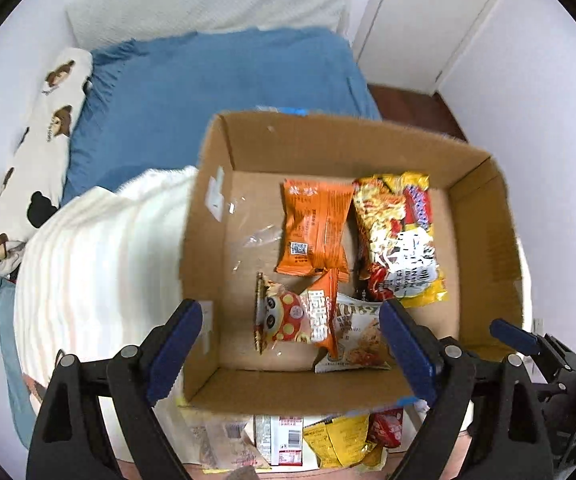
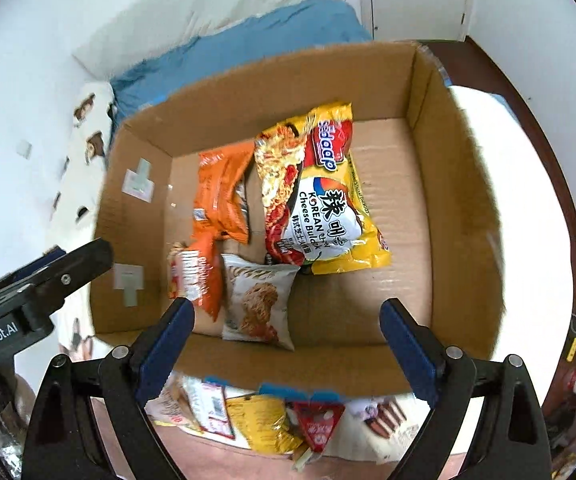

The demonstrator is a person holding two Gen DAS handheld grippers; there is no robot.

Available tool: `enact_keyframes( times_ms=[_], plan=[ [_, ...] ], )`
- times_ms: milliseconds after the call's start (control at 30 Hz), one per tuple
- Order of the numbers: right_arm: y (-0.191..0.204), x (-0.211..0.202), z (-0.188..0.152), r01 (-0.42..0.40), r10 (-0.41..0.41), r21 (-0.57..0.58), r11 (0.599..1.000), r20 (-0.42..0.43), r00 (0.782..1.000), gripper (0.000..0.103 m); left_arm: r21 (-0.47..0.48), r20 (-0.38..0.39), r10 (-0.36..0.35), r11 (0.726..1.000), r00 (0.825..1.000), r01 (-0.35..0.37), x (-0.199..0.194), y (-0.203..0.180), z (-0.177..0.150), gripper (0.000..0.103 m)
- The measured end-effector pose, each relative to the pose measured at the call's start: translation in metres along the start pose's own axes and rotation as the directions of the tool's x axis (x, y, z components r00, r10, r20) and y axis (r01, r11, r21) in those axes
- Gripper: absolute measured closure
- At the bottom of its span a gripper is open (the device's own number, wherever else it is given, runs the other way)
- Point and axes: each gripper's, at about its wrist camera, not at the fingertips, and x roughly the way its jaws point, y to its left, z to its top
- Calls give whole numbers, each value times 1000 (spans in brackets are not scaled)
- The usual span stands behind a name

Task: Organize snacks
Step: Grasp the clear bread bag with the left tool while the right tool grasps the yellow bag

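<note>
An open cardboard box (image 1: 348,144) (image 2: 288,92) holds an orange packet (image 1: 316,228) (image 2: 220,196), a yellow Korean noodle packet (image 1: 400,240) (image 2: 320,196), a red-and-orange panda packet (image 1: 296,316) (image 2: 196,276) and a white fried-chicken packet (image 1: 356,336) (image 2: 256,304). My left gripper (image 1: 292,348) hangs open above the box's near left part, with nothing between its pads. Above the near right part my right gripper (image 2: 288,344) is also open and holds nothing. Both point steeply down into the box.
Loose snacks lie in front of the box's near wall, among them a yellow bag (image 1: 340,436) (image 2: 256,420) and a red packet (image 1: 386,426) (image 2: 318,420). The box rests on a white blanket (image 1: 100,264) on a bed with a blue sheet (image 1: 216,92). A bear-print pillow (image 1: 44,144) lies left.
</note>
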Motion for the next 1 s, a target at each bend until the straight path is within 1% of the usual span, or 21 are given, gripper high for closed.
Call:
enact_keyframes(
  times_ms=[100,167,233,300,400,433,567,633,700,767,800,833,867,900,933,967,1000],
  plan=[
    [6,-23,-20,-26,26,7,1000,35,999,7,-18,47,5,1000,999,-4,-23,13,-17,12],
    [12,-28,-35,-38,37,5,999,43,998,7,-21,64,25,1000,998,-23,-34,20,-35,12],
    [16,-30,-54,-56,56,1,998,40,998,7,-29,67,55,998,996,-53,-36,29,-57,12],
    [19,-26,-74,-66,66,-5,998,28,997,7,-36,53,78,996,996,-76,-32,36,-77,12],
    [24,-7,-100,-77,77,-14,997,-21,997,7,-65,-20,93,993,995,-94,-11,52,-113,12],
    [25,1,-108,-82,81,-15,997,-36,996,7,-72,-39,94,993,995,-96,-3,54,-120,12],
    [30,40,-134,-92,89,-19,996,-112,990,7,-90,-154,113,988,982,-128,43,68,-150,12],
    [32,53,-142,-82,77,-32,996,-126,989,11,-93,-214,113,986,970,-135,69,72,-161,12],
    [36,69,-148,-56,47,-56,997,-147,988,21,-93,-244,97,988,965,-123,85,72,-165,12],
    [38,83,-153,-36,23,-68,997,-174,985,22,-83,-259,93,990,961,-118,99,70,-168,12],
    [38,92,-156,-28,13,-76,997,-189,982,22,-77,-260,88,991,962,-111,103,68,-168,15],
    [39,98,-158,-21,4,-82,996,-200,980,22,-69,-259,93,991,961,-114,107,67,-169,21],
    [40,105,-160,-11,-8,-89,996,-213,977,22,-63,-259,97,991,961,-118,109,66,-170,34],
    [40,113,-162,-4,-17,-96,995,-222,975,22,-64,-259,90,992,962,-110,111,65,-171,41],
    [41,119,-165,3,-27,-104,995,-233,972,23,-72,-256,77,993,964,-98,112,65,-173,46],
    [41,126,-168,13,-38,-107,994,-241,970,27,-75,-253,83,992,964,-105,111,65,-174,49],
    [41,130,-169,23,-50,-112,993,-243,969,34,-72,-249,89,991,964,-110,110,65,-176,49]
  ],
)
